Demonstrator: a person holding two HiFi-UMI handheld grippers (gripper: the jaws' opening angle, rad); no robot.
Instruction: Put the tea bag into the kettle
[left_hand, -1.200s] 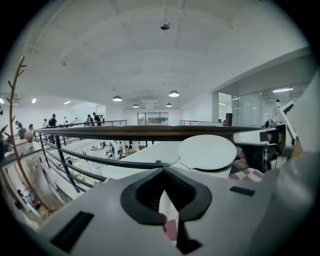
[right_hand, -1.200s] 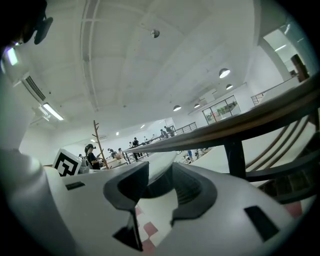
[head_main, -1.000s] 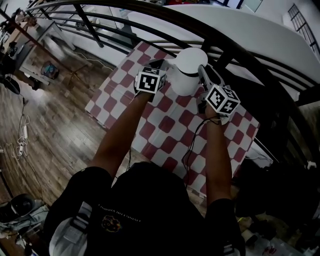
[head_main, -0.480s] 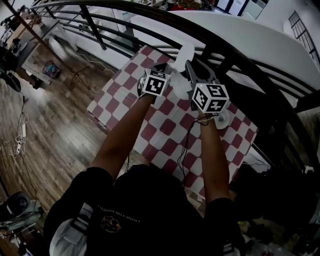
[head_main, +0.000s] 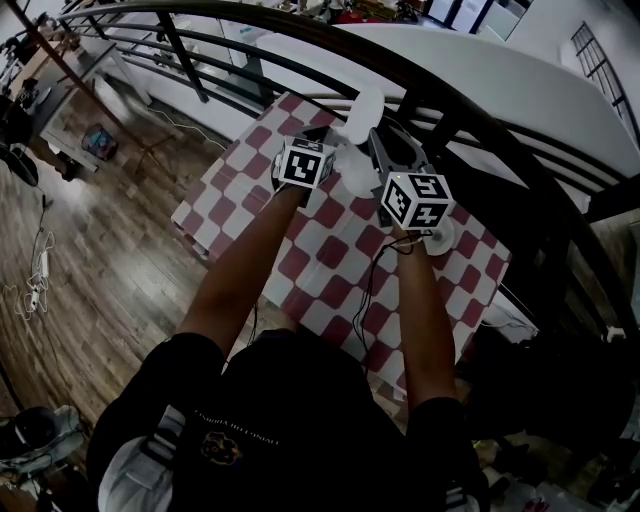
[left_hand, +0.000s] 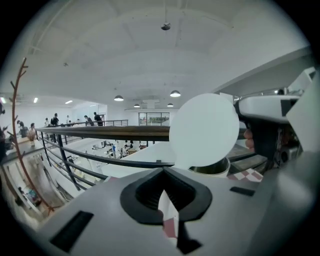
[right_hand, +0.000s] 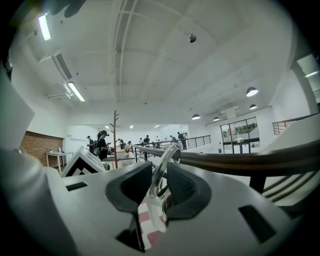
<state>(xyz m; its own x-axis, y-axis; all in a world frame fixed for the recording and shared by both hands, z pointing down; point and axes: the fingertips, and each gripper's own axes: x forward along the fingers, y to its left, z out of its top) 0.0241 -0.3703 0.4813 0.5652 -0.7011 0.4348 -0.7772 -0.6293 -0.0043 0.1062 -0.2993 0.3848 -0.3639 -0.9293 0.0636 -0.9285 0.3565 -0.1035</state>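
Kettle (left_hand: 215, 169) stood open on the checkered table (head_main: 330, 250), its white lid (left_hand: 204, 130) tipped upright above the mouth and clamped in the right gripper (right_hand: 160, 170), whose jaws had just been closing. Just beside the kettle, the left gripper (left_hand: 164, 172) hovered, jaws drawn together; tea bag not discernible.

From my seat I see a table (head_main: 225, 205) standing on a wooden floor (head_main: 90, 260), its top covered by a red-and-white checked cloth (head_main: 335, 250). A white kettle (head_main: 350, 172) stands on the cloth near the far edge, with its lid tipped up. Near the right edge lies a small round white thing (head_main: 441, 236); I cannot tell what it is.
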